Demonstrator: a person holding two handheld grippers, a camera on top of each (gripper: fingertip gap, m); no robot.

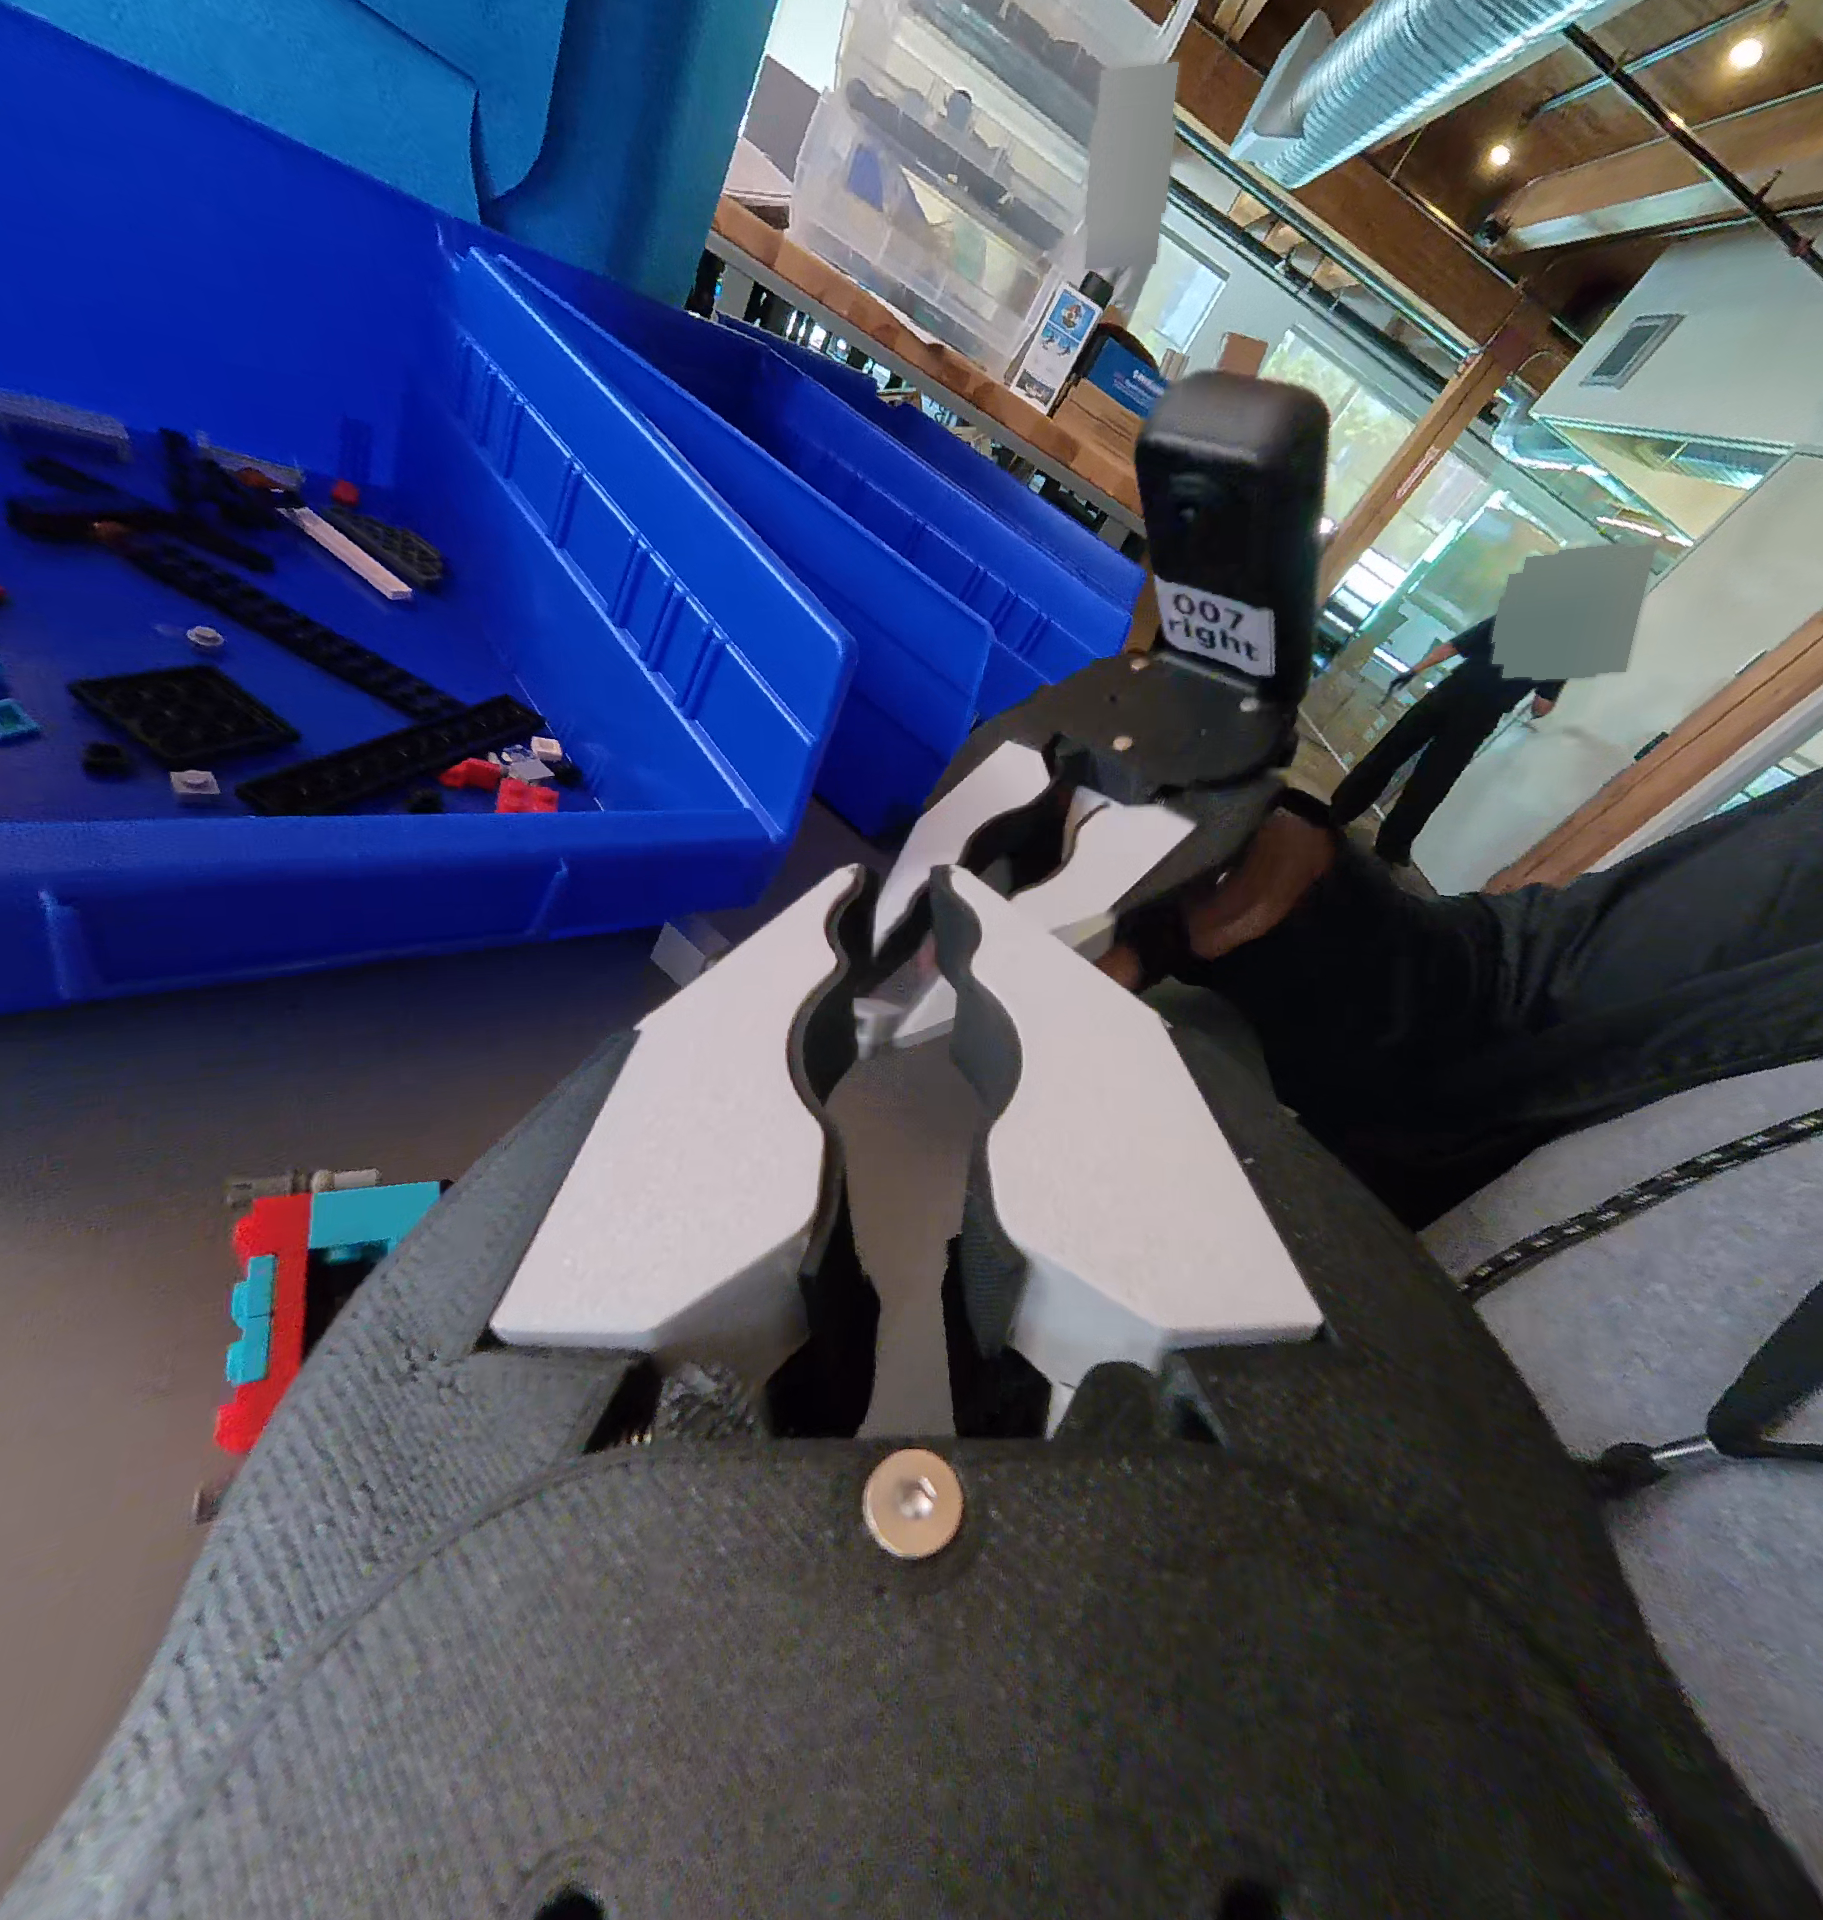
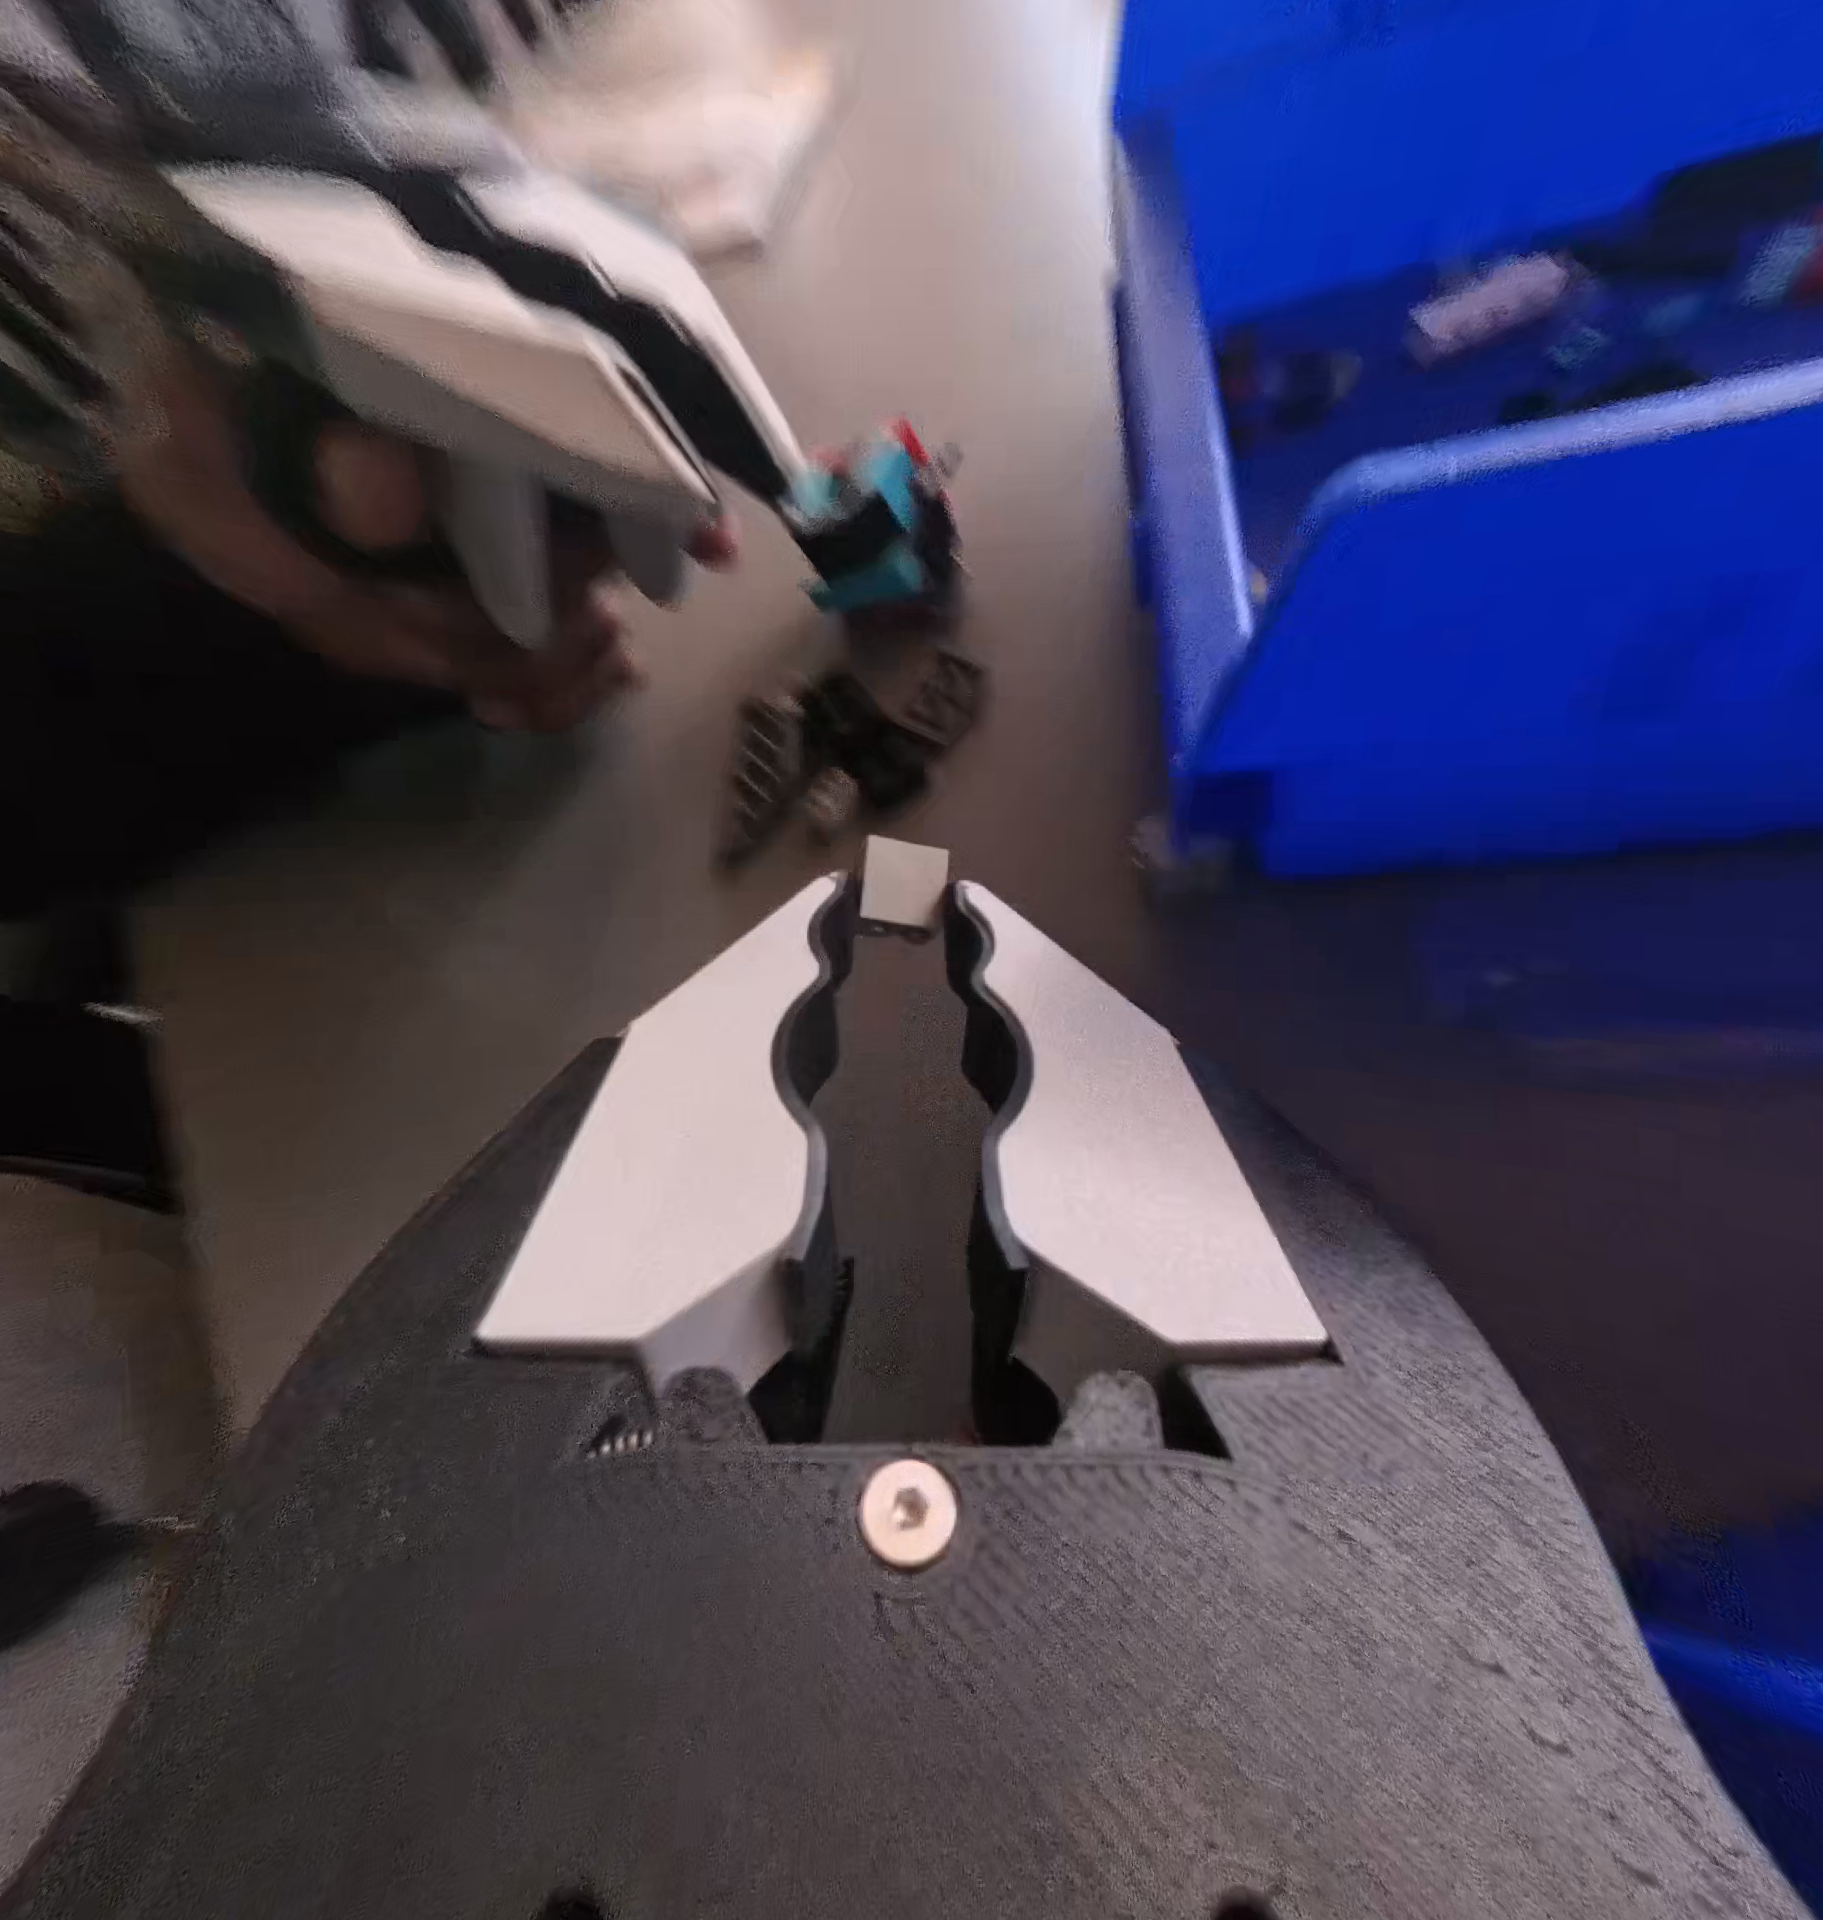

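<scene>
My right gripper is shut on a small light grey brick and holds it just above the grey table. In the left wrist view it points its tips in from the far right, just behind my left gripper's tips. My left gripper is nearly closed, a thin gap between its tips with nothing in it. A red, teal and black brick assembly sits on the table at its lower left, partly hidden by the gripper's body. In the blurred right wrist view the assembly is right at the left gripper's tips.
Blue bins stand at the left, the nearest holding loose black, red, teal and grey pieces; they show at the right in the right wrist view. Dark loose pieces lie on the table. A person stands far back.
</scene>
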